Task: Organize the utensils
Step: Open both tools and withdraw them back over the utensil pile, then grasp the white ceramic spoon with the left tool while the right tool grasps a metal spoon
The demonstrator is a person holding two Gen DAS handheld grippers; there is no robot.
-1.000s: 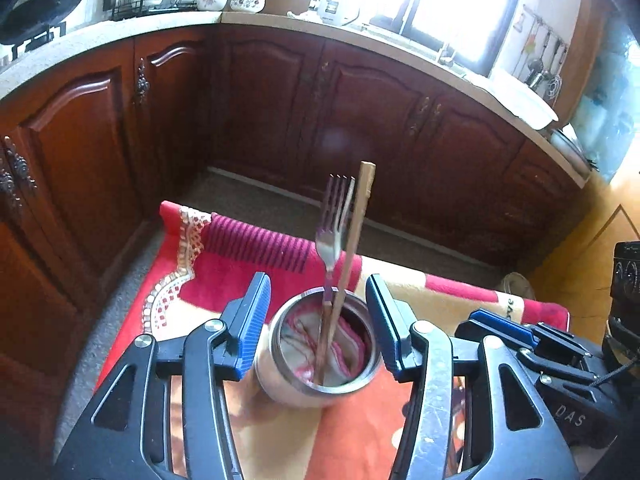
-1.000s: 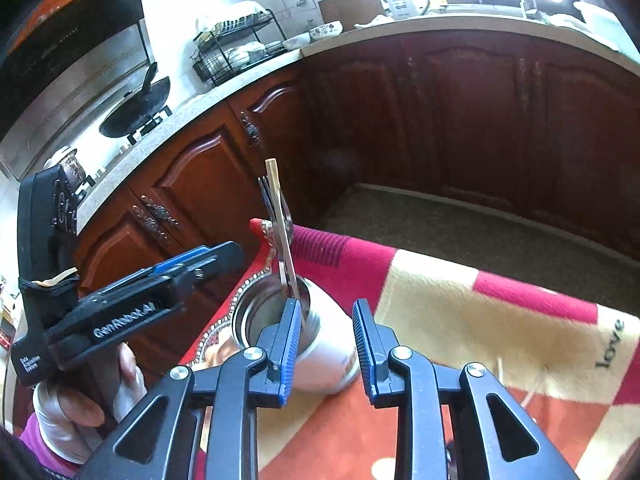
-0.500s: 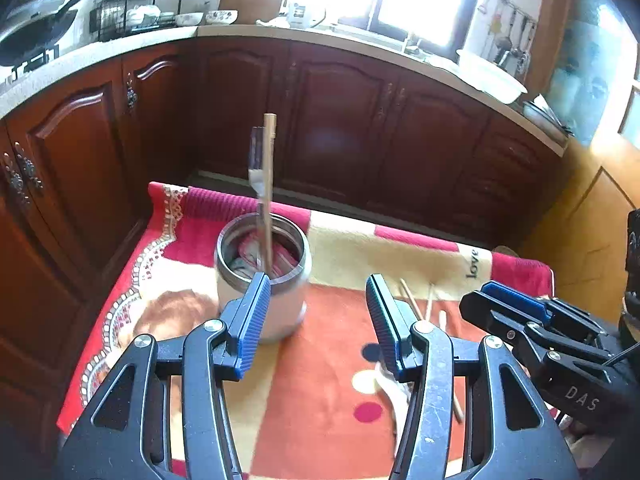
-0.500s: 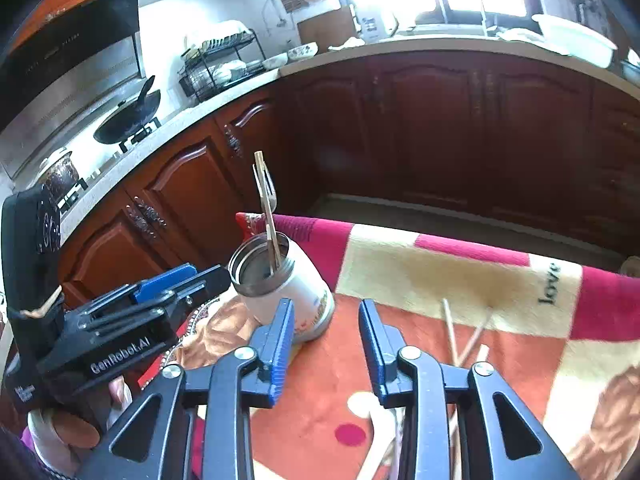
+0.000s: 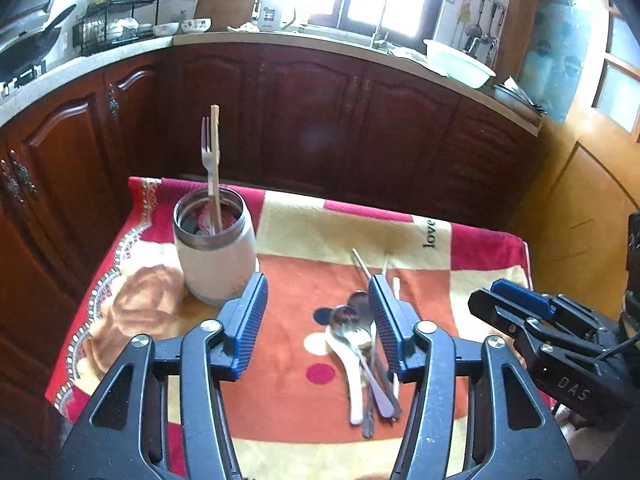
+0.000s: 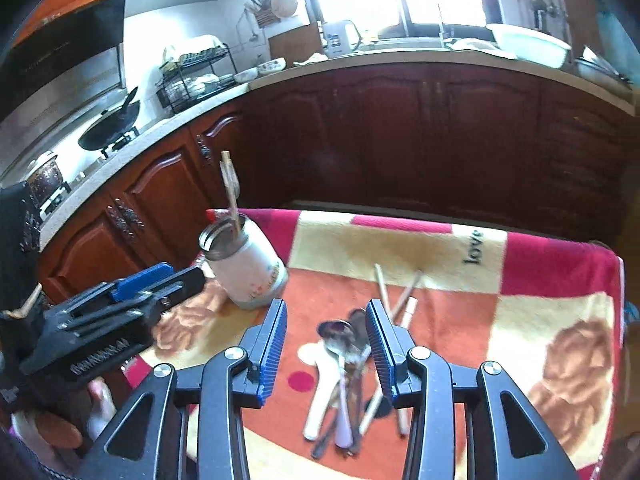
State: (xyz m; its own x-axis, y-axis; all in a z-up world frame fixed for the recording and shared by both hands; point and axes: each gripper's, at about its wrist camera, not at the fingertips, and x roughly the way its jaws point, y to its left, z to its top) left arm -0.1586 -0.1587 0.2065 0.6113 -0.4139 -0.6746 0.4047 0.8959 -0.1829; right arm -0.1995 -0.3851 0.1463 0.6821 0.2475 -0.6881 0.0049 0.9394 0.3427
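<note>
Left tool (image 5: 316, 320) and right tool (image 6: 326, 344): both empty, jaws opening, now pulled back from jar.

Utensil pile (image 6: 344, 376) lies beneath both tools on blanket-covered counter (image 5: 400, 232): spoons, loose chopsticks (image 6: 396, 292) unsorted.

Beyond, left: jar (image 5: 216, 256) stands upright, holding fork (image 5: 206, 148) and chopstick (image 5: 215, 168).

Judgement: one deposit finished; next pick comes from pile.

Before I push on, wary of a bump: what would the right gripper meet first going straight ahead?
Probably the pile of spoons on the blanket; the right gripper is opening and holds nothing.
</note>
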